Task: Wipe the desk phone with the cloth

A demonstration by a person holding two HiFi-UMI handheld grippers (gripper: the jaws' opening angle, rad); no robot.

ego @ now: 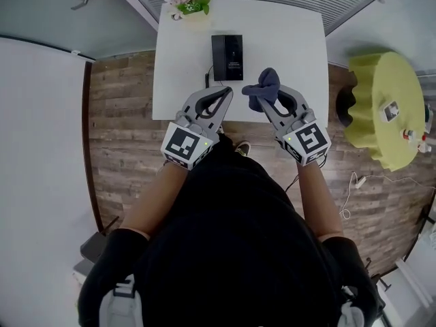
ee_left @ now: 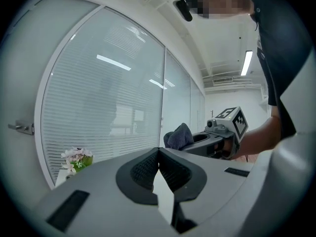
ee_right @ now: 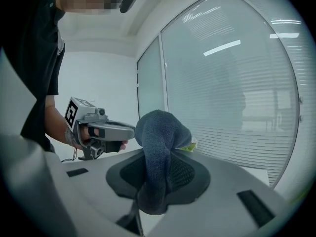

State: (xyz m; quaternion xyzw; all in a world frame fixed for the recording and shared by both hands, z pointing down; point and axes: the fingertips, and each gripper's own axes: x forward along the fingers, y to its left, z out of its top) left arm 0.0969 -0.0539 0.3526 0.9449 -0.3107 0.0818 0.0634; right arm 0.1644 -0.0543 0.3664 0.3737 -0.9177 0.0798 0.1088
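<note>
A black desk phone (ego: 227, 57) lies on the white table (ego: 286, 39), toward its far middle. My right gripper (ego: 266, 94) is shut on a dark blue cloth (ego: 263, 87), which bunches above the jaws over the table's near edge. In the right gripper view the cloth (ee_right: 157, 152) hangs between the pads and hides the view ahead. My left gripper (ego: 225, 94) is shut with nothing in it, level with the right one, just short of the phone. Its jaws (ee_left: 158, 167) meet at the tips. From there, the cloth (ee_left: 178, 136) and the right gripper (ee_left: 217, 138) show to the right.
A pot of pink flowers (ego: 191, 0) stands at the table's far left corner. A round yellow-green table (ego: 385, 107) with small objects stands to the right. Wooden floor surrounds the table; a cable (ego: 351, 186) lies on it at the right. Glass walls with blinds run behind.
</note>
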